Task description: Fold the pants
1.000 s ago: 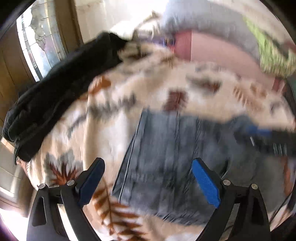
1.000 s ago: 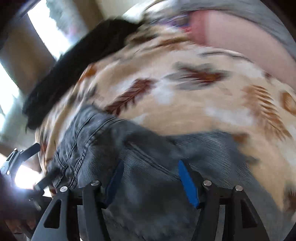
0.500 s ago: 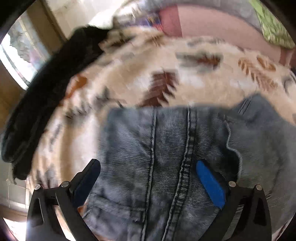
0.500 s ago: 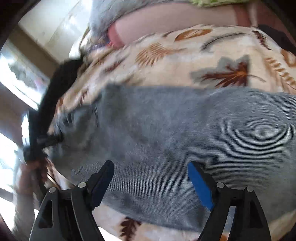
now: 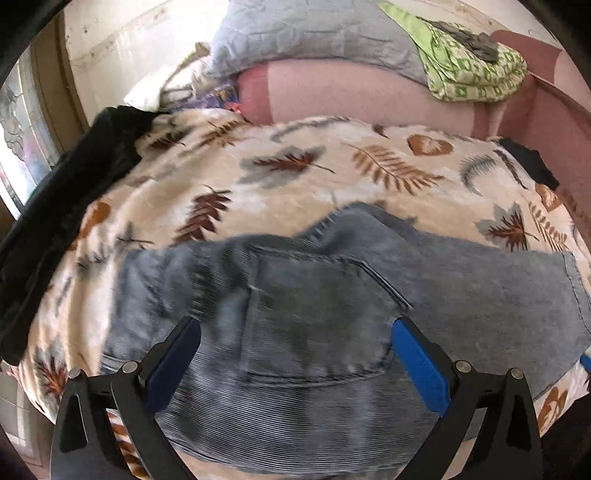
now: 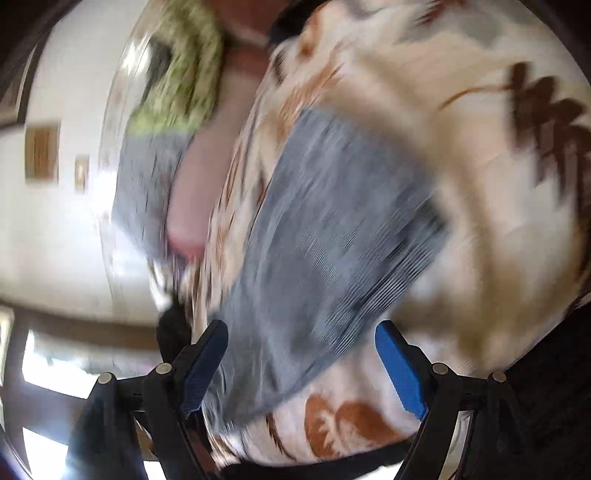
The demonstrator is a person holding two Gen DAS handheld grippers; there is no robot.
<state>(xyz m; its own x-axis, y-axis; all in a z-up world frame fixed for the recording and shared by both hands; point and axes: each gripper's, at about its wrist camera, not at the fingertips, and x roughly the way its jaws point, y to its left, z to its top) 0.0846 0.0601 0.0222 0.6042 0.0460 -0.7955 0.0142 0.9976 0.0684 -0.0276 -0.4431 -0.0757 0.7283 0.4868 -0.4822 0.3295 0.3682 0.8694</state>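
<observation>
Grey-blue denim pants (image 5: 332, 310) lie across a cream blanket with leaf prints (image 5: 258, 173); the waist and a back pocket are nearest me, and one leg runs off to the right. My left gripper (image 5: 295, 362) is open, hovering just over the pocket area with nothing between its blue pads. In the right wrist view, heavily blurred and tilted, a leg of the pants (image 6: 325, 229) lies on the blanket (image 6: 480, 184). My right gripper (image 6: 303, 365) is open over its near end and holds nothing.
A black garment (image 5: 55, 221) lies along the blanket's left edge. A grey pillow (image 5: 314, 33), a pink cushion (image 5: 351, 92) and a green patterned cloth (image 5: 472, 66) sit at the back. A small dark item (image 5: 528, 162) lies far right. A window is left.
Both views have swung. The left gripper has shifted over the waist so the leg now shows to the right. The right gripper has rolled sideways toward the leg's end. Both stay open.
</observation>
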